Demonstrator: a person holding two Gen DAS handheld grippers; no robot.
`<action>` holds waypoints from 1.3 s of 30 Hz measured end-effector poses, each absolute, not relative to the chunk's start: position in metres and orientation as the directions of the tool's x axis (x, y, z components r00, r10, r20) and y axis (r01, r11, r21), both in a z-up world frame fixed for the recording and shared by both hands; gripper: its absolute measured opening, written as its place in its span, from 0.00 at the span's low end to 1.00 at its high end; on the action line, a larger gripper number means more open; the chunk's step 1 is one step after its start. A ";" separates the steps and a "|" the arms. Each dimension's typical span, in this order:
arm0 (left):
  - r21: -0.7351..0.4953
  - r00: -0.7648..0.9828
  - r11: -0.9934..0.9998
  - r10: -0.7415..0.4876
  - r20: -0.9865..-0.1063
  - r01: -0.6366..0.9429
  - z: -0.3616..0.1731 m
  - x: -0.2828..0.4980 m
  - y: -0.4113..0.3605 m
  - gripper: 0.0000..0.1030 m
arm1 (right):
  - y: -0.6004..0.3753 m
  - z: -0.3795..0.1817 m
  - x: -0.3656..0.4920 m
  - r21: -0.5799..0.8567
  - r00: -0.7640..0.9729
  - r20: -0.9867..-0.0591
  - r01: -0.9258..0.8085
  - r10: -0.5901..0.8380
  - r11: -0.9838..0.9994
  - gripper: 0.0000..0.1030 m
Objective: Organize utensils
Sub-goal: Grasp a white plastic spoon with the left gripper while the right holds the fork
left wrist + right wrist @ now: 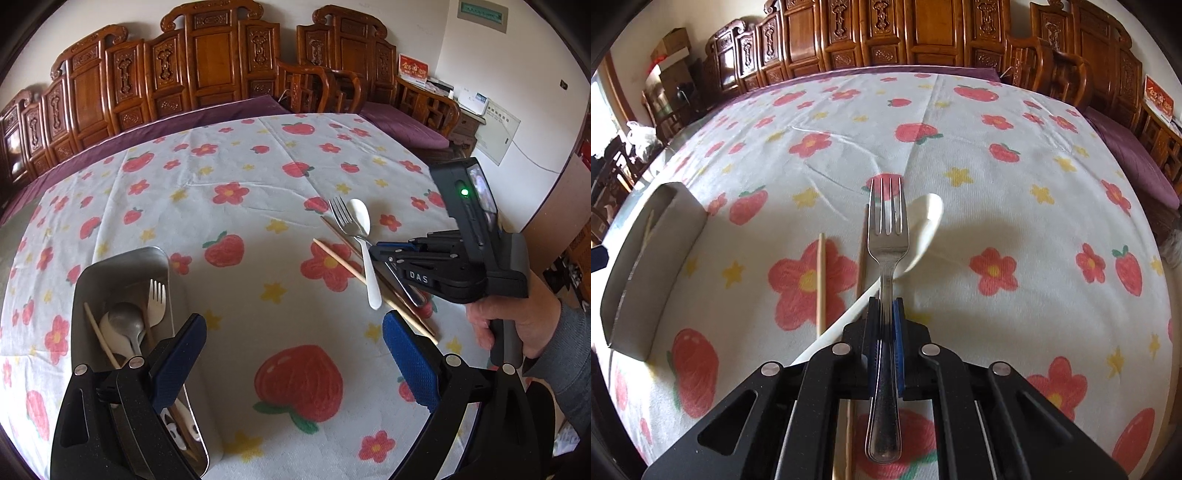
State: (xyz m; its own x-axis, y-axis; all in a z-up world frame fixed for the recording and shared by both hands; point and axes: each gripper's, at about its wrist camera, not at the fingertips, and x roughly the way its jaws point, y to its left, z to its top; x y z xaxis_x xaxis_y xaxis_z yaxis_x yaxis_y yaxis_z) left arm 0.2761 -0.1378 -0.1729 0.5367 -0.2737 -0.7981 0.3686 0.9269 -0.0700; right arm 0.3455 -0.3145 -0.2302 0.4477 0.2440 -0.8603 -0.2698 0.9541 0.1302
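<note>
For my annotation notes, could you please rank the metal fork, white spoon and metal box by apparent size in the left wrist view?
1. metal box, though nearest the camera
2. white spoon
3. metal fork, handle partly hidden by the right gripper, so unsure

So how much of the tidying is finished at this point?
Partly done. The metal box already holds a white fork, two spoons and chopsticks. In hand: the right gripper is shut on the steel fork, not yet lifted clear. Left on the tablecloth: the white spoon and loose chopsticks. The left gripper is open and empty.
</note>
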 end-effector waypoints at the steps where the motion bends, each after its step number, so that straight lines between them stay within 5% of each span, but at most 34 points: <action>1: -0.069 0.536 0.927 -0.273 -0.799 0.369 -0.174 0.277 -0.140 0.90 | -0.317 -0.224 0.342 0.139 0.461 -0.851 -0.266 0.252 0.954 0.08; 7: -0.053 0.529 0.922 -0.266 -0.806 0.383 -0.179 0.286 -0.158 0.90 | -0.346 -0.195 0.324 0.191 0.518 -0.805 -0.233 0.288 0.954 0.08; 15: -0.044 0.500 0.899 -0.283 -0.819 0.437 -0.189 0.305 -0.200 0.88 | -0.402 -0.214 0.295 0.098 0.526 -0.834 -0.158 0.168 0.983 0.09; 23: -0.036 0.432 0.877 -0.272 -0.860 0.480 -0.214 0.331 -0.239 0.60 | -0.423 -0.240 0.277 0.076 0.517 -0.846 -0.130 0.133 0.989 0.09; 28: -0.049 0.379 0.868 -0.266 -0.887 0.494 -0.233 0.345 -0.252 0.31 | -0.419 -0.240 0.275 0.055 0.529 -0.841 -0.131 0.117 0.990 0.09; 39: -0.059 0.321 0.855 -0.256 -0.912 0.515 -0.247 0.355 -0.264 0.24 | -0.417 -0.238 0.274 0.049 0.532 -0.840 -0.126 0.109 0.991 0.09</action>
